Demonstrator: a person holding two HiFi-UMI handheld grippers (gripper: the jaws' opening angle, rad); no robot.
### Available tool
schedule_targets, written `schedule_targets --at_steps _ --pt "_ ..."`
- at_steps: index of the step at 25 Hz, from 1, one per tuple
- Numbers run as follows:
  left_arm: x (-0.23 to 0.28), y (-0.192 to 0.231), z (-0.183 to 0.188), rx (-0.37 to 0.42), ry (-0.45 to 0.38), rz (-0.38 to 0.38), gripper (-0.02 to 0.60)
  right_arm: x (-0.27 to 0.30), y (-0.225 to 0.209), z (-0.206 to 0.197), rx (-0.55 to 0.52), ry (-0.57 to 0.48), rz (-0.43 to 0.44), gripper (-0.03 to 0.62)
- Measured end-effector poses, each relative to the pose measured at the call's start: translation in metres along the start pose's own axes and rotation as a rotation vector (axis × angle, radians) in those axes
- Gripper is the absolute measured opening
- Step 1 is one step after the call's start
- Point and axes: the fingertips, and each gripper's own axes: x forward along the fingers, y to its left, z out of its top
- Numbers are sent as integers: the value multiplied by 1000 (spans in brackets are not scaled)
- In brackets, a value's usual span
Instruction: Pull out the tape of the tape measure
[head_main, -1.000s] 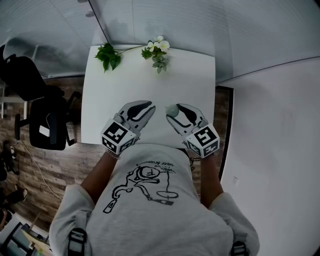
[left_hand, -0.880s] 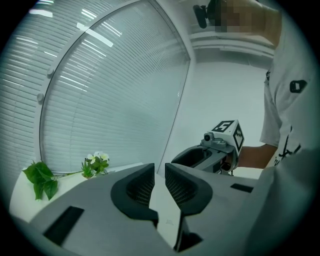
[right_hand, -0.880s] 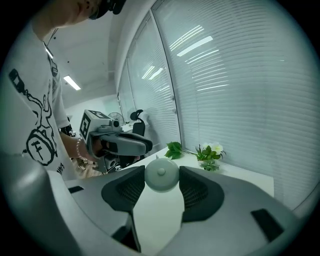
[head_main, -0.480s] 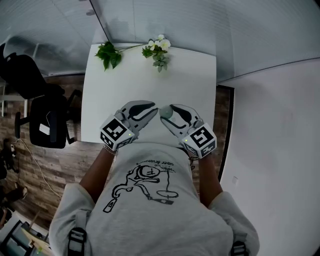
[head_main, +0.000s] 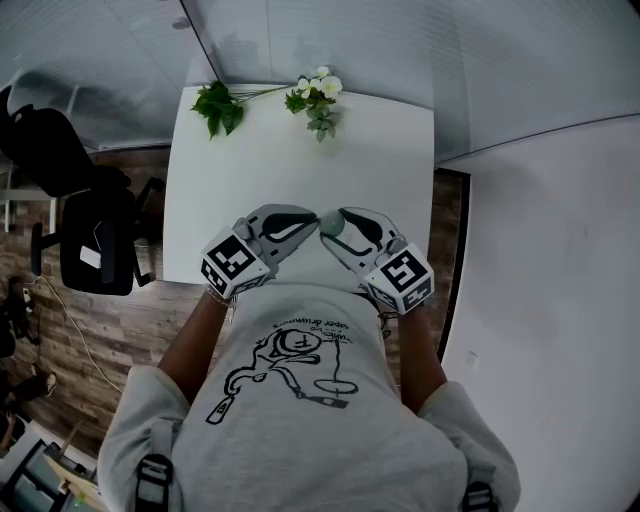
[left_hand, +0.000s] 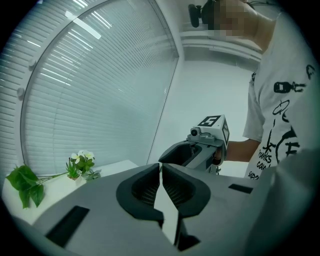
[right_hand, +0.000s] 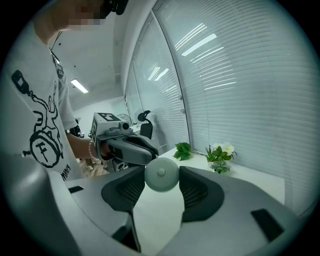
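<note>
A small round pale-green tape measure (right_hand: 161, 174) with a centre button sits between the pads of my right gripper (right_hand: 161, 176), which is shut on it above the white table (head_main: 300, 165). In the head view the tape measure (head_main: 331, 224) shows at the right gripper's (head_main: 336, 228) tip. My left gripper (head_main: 308, 224) points at it from the left, its tip almost touching the case. In the left gripper view the left gripper (left_hand: 161, 170) has its jaws shut, with nothing visible between them. No pulled-out tape shows in any view.
A white flower sprig (head_main: 318, 100) and a green leaf sprig (head_main: 215, 108) lie at the table's far edge by the window blinds. A black office chair (head_main: 85, 225) stands on the wooden floor at the left. The person's torso is against the near table edge.
Both grippers have drawn together over the near part of the table. The left gripper's tip has come up to the tape measure held in the right gripper.
</note>
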Motion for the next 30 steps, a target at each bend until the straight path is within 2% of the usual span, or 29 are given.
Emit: schedule_targets --at_steps 11,16,30 --pt "-3 2 -12 -99 45 32 21 1 1 -8 70 37 -8 222" --pt "-11 14 -18 -149 47 73 21 -2 -9 -19 116 61 -37 222" --pt "-20 21 -34 -231 118 115 21 -8 -18 -39 164 106 -73 222"
